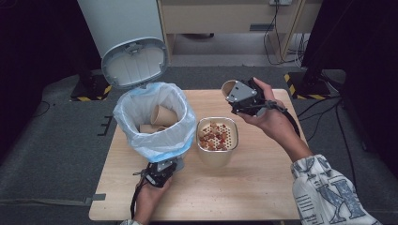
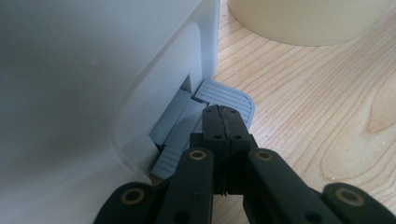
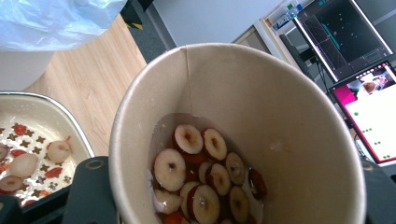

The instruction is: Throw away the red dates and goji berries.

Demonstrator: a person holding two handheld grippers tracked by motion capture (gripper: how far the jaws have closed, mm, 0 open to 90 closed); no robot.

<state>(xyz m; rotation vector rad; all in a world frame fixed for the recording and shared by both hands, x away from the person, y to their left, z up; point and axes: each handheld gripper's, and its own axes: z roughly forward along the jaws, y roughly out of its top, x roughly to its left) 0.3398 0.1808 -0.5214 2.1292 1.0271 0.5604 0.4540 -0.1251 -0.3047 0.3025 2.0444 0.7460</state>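
Observation:
A white pedal bin (image 1: 155,140) stands at the table's left with its lid (image 1: 135,63) up. It is lined with a pale blue bag and has used paper cups (image 1: 162,116) inside. My left gripper (image 1: 164,168) is shut, and its tips (image 2: 224,116) press on the bin's grey pedal (image 2: 231,95). My right gripper (image 1: 239,96) is shut on a paper cup (image 1: 228,87), held tilted above the table's far right. That paper cup (image 3: 261,121) holds sliced red fruit (image 3: 201,177) in a little liquid. A cream container with a perforated strainer (image 1: 217,136) holds more fruit pieces.
The cream container (image 2: 303,18) stands just right of the bin. Bare wood table (image 1: 253,183) lies in front and to the right. Beyond the table, monitors (image 3: 355,56) are seen in the right gripper view, with black stands and cables on the floor (image 1: 305,84).

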